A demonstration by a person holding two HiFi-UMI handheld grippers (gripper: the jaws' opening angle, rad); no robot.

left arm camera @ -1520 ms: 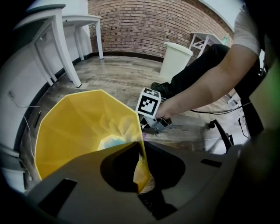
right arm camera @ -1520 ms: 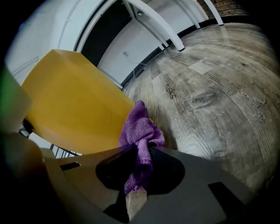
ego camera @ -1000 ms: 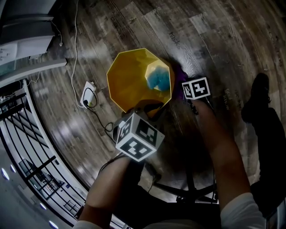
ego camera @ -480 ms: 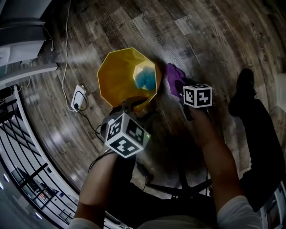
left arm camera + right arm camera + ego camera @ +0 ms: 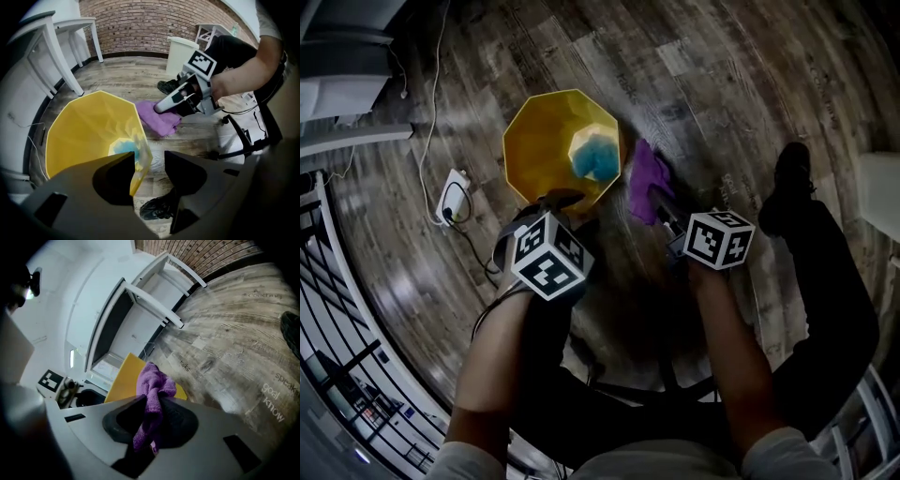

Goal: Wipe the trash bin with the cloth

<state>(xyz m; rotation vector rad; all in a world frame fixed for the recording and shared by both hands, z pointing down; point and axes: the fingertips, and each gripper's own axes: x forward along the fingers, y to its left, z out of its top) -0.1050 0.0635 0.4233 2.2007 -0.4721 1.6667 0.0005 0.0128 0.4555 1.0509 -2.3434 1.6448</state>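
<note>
Left gripper view: my left tongs [image 5: 149,161] have just been opening and stand wide, with the yellow trash bin [image 5: 84,131] rim between them, apparently unpinched. My right tongs [image 5: 151,413] are clamped on the purple cloth [image 5: 153,383] just beside the bin. I'd grip the rim first, then press the cloth flat along the wall.

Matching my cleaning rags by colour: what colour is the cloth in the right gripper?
Purple. The cloth shows best in the right gripper view.
</note>
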